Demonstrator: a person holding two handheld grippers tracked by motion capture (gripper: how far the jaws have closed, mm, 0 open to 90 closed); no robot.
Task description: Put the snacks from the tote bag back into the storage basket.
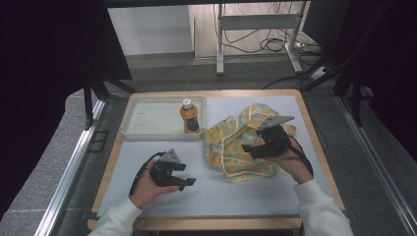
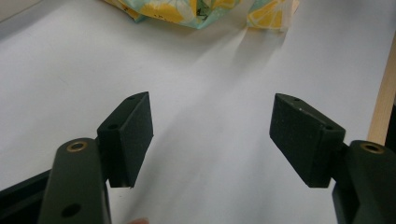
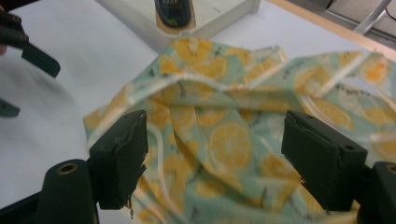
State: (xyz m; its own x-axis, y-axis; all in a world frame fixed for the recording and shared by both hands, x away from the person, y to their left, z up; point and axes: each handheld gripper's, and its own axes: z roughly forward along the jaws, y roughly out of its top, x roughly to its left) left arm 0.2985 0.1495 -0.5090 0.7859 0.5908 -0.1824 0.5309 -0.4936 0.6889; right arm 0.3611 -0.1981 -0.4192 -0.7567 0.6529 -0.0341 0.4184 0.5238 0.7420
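A crumpled cloth bag (image 1: 236, 142) printed with orange slices on pale green lies right of centre on the white mat; it also spreads across the right gripper view (image 3: 233, 135). My right gripper (image 1: 253, 147) hovers just over the cloth, jaws wide open, nothing between them (image 3: 212, 154). My left gripper (image 1: 183, 174) rests open over bare mat at the front left, a little short of the cloth's near edge (image 2: 187, 9); its jaws (image 2: 212, 135) hold nothing. An orange juice bottle (image 1: 190, 116) with a white cap stands upright in the tray's right end.
A shallow white tray (image 1: 147, 120) sits at the back left of the table. The mat's wooden border (image 1: 314, 132) runs along the right. Beyond the table stand a desk frame and loose cables (image 1: 265, 42) on the floor.
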